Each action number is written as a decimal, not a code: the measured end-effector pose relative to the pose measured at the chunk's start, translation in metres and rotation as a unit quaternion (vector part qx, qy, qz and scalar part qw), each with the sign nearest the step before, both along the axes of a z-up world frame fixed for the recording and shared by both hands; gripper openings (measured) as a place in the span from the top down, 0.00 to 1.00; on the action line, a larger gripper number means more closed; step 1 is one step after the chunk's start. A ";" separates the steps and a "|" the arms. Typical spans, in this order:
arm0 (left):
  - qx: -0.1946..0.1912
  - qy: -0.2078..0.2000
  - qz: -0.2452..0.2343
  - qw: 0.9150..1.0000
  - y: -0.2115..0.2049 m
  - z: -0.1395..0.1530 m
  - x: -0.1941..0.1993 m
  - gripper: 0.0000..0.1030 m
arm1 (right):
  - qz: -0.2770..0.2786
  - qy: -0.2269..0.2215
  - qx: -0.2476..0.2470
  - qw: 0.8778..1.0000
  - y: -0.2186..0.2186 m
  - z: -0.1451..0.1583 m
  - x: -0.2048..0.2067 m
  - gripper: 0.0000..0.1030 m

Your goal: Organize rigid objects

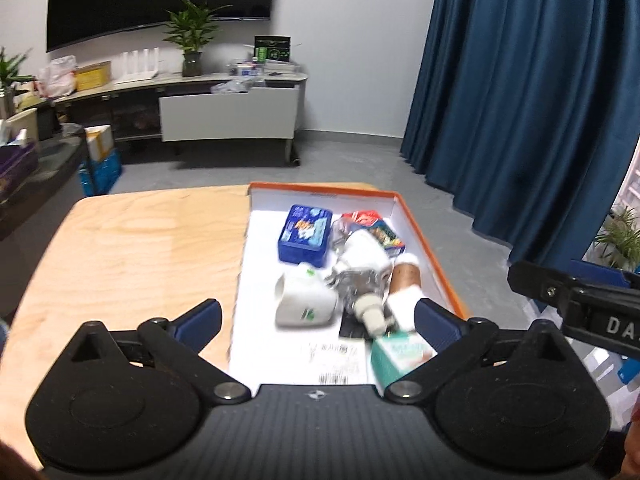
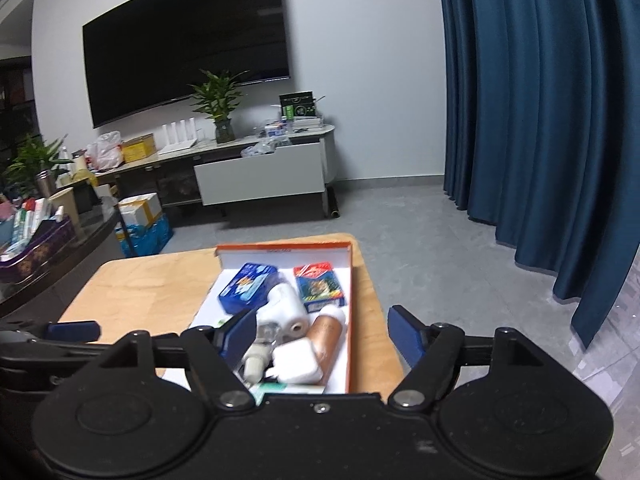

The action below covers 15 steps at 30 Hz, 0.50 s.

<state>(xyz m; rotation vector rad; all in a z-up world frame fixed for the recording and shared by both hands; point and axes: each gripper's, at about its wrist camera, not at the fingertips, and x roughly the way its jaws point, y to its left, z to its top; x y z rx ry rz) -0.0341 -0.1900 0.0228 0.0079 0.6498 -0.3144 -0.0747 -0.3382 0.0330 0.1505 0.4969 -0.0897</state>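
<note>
An orange-rimmed white box lies on the right half of a wooden table. It holds a blue tin, a colourful card pack, a white bottle, a brown tube, a white piece with a green logo and a teal carton. My left gripper hangs open above the box's near end, its pads touching nothing. To its right, my right gripper is open too, over the brown tube and a white adapter.
A bare stretch of wooden tabletop lies left of the box. The blue curtain hangs to the right. A TV cabinet stands at the far wall across grey floor. A dark, cluttered low table sits at the left.
</note>
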 end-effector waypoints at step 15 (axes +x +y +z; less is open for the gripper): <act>0.050 0.026 0.012 0.998 0.000 -0.019 -0.023 0.00 | -0.003 0.057 -0.002 0.998 0.011 -0.031 -0.031 0.16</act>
